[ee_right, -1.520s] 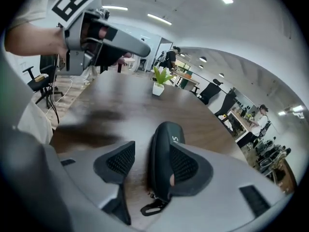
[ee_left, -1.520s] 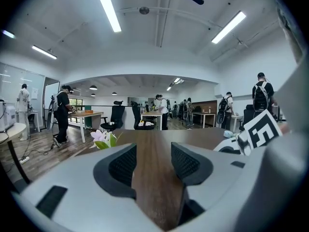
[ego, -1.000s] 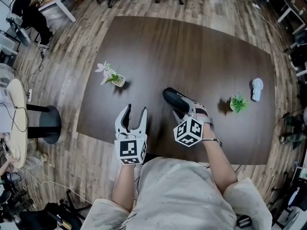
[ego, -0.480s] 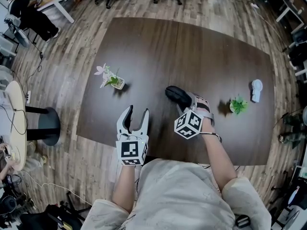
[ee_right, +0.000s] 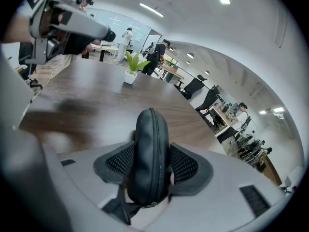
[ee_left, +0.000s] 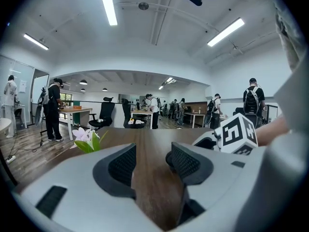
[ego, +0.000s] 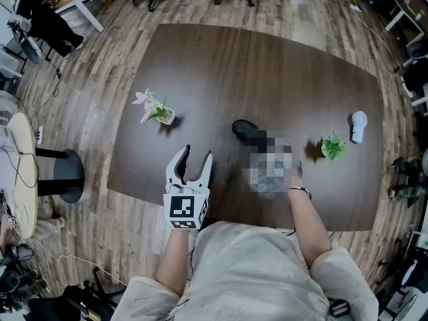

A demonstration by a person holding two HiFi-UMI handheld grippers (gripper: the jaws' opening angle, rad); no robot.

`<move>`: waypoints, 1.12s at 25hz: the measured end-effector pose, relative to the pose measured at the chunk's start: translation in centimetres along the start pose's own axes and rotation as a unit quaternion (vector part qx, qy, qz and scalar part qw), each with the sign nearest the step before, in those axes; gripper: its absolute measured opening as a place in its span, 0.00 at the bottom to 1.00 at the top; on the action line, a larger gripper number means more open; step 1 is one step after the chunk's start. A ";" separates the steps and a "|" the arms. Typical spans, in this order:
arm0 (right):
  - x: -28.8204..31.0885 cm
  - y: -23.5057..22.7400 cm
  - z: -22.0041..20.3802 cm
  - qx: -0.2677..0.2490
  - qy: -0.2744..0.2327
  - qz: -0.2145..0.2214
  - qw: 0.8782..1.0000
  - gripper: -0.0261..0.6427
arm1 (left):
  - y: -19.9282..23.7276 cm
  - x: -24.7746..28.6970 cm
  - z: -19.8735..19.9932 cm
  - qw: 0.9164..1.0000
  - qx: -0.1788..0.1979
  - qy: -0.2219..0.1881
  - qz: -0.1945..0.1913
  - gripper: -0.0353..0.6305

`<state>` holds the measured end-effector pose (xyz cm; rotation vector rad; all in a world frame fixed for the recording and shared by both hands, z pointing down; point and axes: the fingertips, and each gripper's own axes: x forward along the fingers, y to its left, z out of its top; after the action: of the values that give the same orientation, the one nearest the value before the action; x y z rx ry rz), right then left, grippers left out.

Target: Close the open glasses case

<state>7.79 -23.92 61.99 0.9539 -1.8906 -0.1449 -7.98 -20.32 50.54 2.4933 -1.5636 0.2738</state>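
Left tongs (ee_left: pixel 150 164): wide apart, empty, held above the table (ee_left: pixel 145 144).
Right tongs (ee_right: pixel 151 166): just been closing, pads pressing both sides of the black glasses case (ee_right: pixel 150 129).

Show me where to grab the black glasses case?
Pinch its two broad sides at the near end, coming from the table's near edge: the glasses case is slim, zip seam running between them. The right hand-held gripper, jaws just closing, has it between its pads so.
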 end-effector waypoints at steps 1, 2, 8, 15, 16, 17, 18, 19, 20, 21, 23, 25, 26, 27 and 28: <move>-0.5 -0.2 0.4 0.011 -0.010 0.001 1.000 0.39 | -0.2 0.0 0.1 1.000 -0.003 -0.002 -0.007 0.41; -1.2 -0.5 0.8 0.023 -0.022 0.003 1.000 0.39 | -0.4 0.1 0.3 1.000 -0.006 -0.004 -0.015 0.41; -7.0 -2.9 5.7 0.110 -0.141 0.037 0.983 0.38 | -2.6 0.5 3.1 0.995 -0.029 -0.033 -0.090 0.46; -15.0 -4.4 11.7 0.183 -0.311 0.127 0.924 0.38 | -6.0 -0.2 8.0 0.972 -0.070 -0.070 -0.214 0.53; -16.1 -4.5 12.3 0.189 -0.331 0.140 0.914 0.38 | -6.3 -0.5 8.7 0.968 -0.077 -0.075 -0.229 0.53; -17.0 -4.5 12.8 0.196 -0.350 0.153 0.903 0.38 | -6.7 -0.7 9.5 0.963 -0.082 -0.081 -0.244 0.53; -17.9 -4.5 13.3 0.203 -0.367 0.168 0.892 0.38 | -7.1 -1.0 10.1 0.958 -0.085 -0.088 -0.260 0.54; -18.6 -4.5 13.6 0.212 -0.383 0.182 0.881 0.38 | -7.5 -1.2 10.8 0.953 -0.086 -0.095 -0.274 0.55; -19.2 -4.5 13.8 0.222 -0.398 0.196 0.868 0.38 | -7.9 -1.5 11.4 0.949 -0.085 -0.102 -0.287 0.55; -19.8 -4.5 13.9 0.232 -0.412 0.211 0.855 0.38 | -8.2 -1.8 12.0 0.944 -0.084 -0.107 -0.300 0.55; -20.9 -4.3 14.0 0.248 -0.434 0.245 0.831 0.38 | -9.0 -2.6 12.9 0.934 -0.079 -0.116 -0.328 0.56; -21.9 -4.0 14.1 0.257 -0.453 0.277 0.807 0.38 | -10.0 -3.5 13.8 0.922 -0.075 -0.124 -0.358 0.55; -22.3 -3.9 14.2 0.261 -0.461 0.290 0.797 0.38 | -10.4 -3.9 14.2 0.917 -0.074 -0.128 -0.371 0.56; -22.8 -3.8 14.2 0.264 -0.469 0.301 0.787 0.38 | -10.7 -4.2 14.6 0.912 -0.075 -0.132 -0.381 0.56; -23.2 -3.8 14.3 0.267 -0.476 0.310 0.778 0.38 | -11.0 -4.5 15.0 0.908 -0.076 -0.137 -0.390 0.56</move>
<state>3.36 -15.20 36.29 0.5492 -3.2234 0.4147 0.88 -15.52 34.28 2.8564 -0.5008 -0.3145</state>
